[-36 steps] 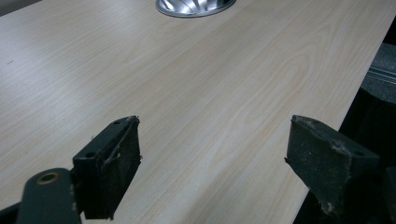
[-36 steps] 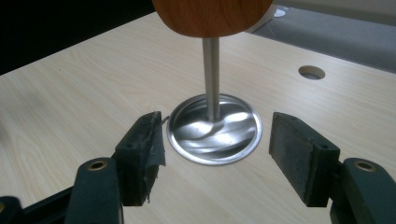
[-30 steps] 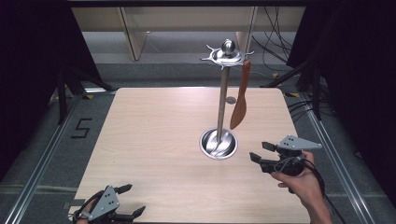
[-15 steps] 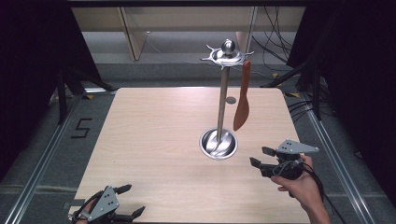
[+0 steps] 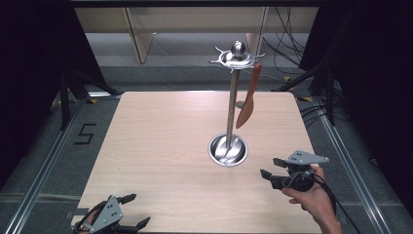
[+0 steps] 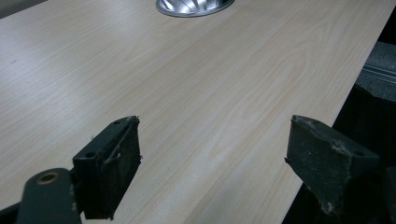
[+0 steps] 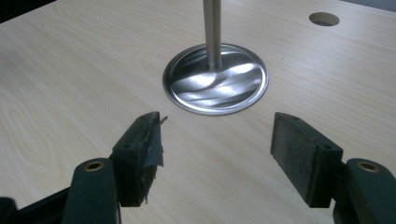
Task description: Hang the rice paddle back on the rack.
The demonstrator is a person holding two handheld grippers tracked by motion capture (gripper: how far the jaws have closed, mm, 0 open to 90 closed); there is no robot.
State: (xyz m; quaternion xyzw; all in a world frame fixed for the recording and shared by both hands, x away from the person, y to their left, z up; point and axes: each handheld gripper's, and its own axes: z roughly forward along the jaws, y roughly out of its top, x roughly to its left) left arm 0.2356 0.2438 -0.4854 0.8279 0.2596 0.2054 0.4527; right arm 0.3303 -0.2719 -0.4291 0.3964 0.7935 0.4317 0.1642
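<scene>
The brown spatula [image 5: 248, 96] hangs by its handle from a hook on the crown of the metal utensil stand [image 5: 232, 105], blade down, at about 2 o'clock from the stand's round base [image 5: 228, 149], clear of the wooden table [image 5: 160, 146]. No other utensil hangs there. The right gripper [image 5: 272, 167] sits low at 4 o'clock from the base, near it but apart, aimed at the pole; its jaws have just been opening and stand wide with nothing between them. The left gripper [image 5: 134, 211] rests at 7 o'clock by the near table edge, jaws also wide and empty. This looks like the approach step: next, the right gripper likely has to rise toward the spatula, close on it and lift it off the hook.
</scene>
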